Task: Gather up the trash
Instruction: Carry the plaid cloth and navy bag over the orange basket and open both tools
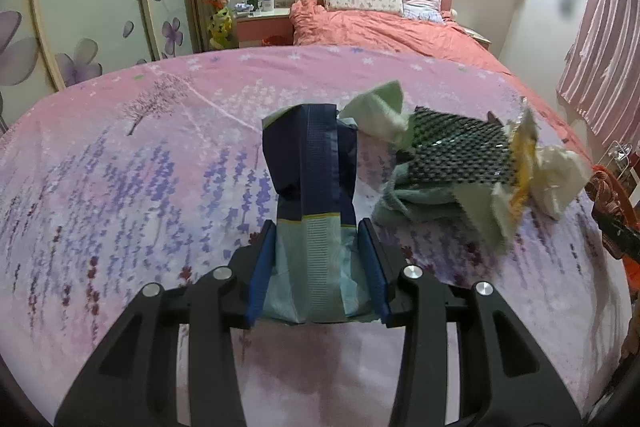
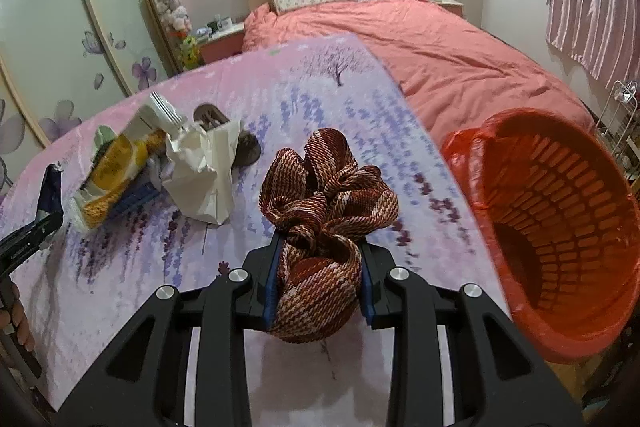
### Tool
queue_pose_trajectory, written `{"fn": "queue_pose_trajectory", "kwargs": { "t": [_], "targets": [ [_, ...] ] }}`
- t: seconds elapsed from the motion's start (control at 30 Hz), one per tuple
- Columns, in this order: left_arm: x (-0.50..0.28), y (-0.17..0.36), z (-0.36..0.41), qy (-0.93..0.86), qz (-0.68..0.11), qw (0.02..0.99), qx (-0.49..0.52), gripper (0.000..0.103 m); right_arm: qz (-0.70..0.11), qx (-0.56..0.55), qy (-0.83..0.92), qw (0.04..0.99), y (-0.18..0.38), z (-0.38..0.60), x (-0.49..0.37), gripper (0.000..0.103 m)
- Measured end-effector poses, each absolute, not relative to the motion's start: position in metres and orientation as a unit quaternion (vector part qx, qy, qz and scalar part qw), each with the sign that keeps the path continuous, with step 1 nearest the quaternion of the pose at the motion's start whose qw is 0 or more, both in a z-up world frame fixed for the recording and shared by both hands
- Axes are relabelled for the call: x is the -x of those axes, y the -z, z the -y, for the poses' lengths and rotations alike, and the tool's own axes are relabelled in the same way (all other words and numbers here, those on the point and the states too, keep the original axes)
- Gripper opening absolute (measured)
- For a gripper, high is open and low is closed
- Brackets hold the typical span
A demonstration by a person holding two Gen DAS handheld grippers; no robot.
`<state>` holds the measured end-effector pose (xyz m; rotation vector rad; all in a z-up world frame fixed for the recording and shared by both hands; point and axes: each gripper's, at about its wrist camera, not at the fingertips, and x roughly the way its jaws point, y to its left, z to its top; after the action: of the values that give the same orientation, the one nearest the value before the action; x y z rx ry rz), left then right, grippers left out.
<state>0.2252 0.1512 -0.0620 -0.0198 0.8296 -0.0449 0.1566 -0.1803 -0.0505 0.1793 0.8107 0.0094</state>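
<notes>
Holding a crumpled striped wrapper [image 2: 320, 227] pinched in our right gripper [image 2: 320, 279] over the counter [image 2: 120, 267], we see the red basket [image 2: 560, 227] just off its right edge, while our left gripper [image 1: 320, 263] clamps a blue packet [image 1: 312, 195].

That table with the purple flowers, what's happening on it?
A person is tidying trash with two claws. The left claw grips a blue wrapper, and the right claw squeezes a crumpled red-brown wrapper. More trash lies piled on the table. An orange basket waits at the right.
</notes>
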Motion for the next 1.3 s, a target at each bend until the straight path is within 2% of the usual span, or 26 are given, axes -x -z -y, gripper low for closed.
{"fn": "queue_pose_trajectory", "kwargs": {
  "t": [0.27, 0.63, 0.9, 1.3],
  "targets": [
    [-0.196, 0.021, -0.107, 0.064, -0.374, 0.925, -0.01, 0.041, -0.359, -0.084, -0.004, 0.929, 0.026, 0.198, -0.136, 0.031],
    [-0.169, -0.013, 0.018, 0.198, -0.351, 0.915, -0.035, 0.041, -0.334, -0.095, 0.035, 0.937, 0.012, 0.257, -0.103, 0.031],
    [-0.162, -0.012, 0.125, 0.29, -0.351, 0.889, -0.043, 0.041, -0.32, -0.117, 0.07, 0.937, 0.012, 0.31, -0.095, 0.031],
    [-0.177, 0.013, 0.245, 0.362, -0.37, 0.853, -0.065, 0.042, -0.318, -0.162, 0.1, 0.929, 0.03, 0.378, -0.107, 0.032]
  ]
}}
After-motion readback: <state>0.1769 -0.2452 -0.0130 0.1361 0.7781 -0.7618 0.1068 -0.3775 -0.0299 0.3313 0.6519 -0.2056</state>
